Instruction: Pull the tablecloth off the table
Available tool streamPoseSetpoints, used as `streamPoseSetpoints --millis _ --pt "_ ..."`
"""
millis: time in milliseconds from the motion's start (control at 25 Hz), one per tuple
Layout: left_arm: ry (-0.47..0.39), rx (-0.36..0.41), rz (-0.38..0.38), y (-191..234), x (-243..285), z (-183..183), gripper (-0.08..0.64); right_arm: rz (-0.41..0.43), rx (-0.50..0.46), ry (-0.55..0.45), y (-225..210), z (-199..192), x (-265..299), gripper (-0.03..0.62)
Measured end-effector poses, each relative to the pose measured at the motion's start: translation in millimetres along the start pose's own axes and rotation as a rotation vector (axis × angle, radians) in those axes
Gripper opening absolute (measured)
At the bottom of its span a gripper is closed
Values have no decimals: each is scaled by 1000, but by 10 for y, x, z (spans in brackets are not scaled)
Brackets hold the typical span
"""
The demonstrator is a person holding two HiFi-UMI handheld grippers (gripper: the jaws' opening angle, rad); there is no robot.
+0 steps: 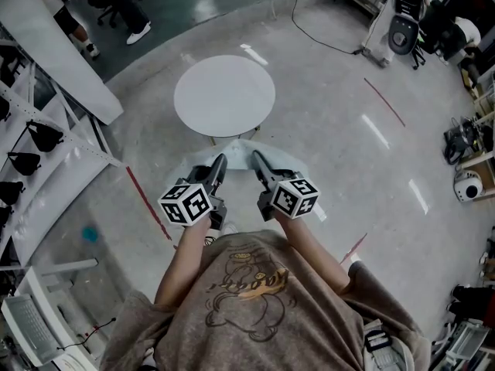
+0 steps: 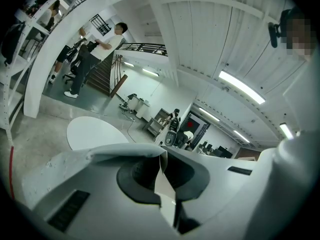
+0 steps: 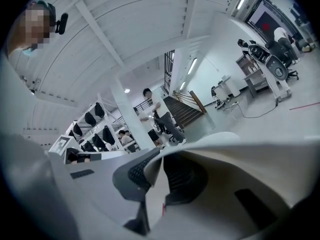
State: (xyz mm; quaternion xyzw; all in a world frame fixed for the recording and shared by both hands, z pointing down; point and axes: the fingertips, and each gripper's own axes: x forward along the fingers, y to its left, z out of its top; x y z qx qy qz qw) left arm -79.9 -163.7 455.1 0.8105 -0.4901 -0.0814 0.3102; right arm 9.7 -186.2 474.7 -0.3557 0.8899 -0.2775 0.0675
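Observation:
The round white table [image 1: 224, 97] stands bare on the floor ahead of me; it also shows in the left gripper view as the table [image 2: 92, 132]. The pale tablecloth [image 1: 238, 150] hangs bunched between both grippers, off the table and close to my body. My left gripper [image 1: 220, 162] is shut on a fold of the tablecloth [image 2: 166, 186], which drapes over its left jaw. My right gripper [image 1: 257, 159] is shut on another fold of the tablecloth [image 3: 153, 181], with cloth spread over its right jaw.
White shelving with dark bags [image 1: 35, 141] runs along the left. A cable [image 1: 309, 29] crosses the floor behind the table, red tape lines [image 1: 147, 203] mark the floor, and machines [image 1: 402, 22] stand at the back right. A person [image 2: 92, 54] stands far off by stairs.

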Motion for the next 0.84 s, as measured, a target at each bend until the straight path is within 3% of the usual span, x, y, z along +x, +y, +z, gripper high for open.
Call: streamPoseSetpoints --millis 840 --pt "9 -12 8 33 -10 -37 21 -13 -4 20 -12 -37 13 29"
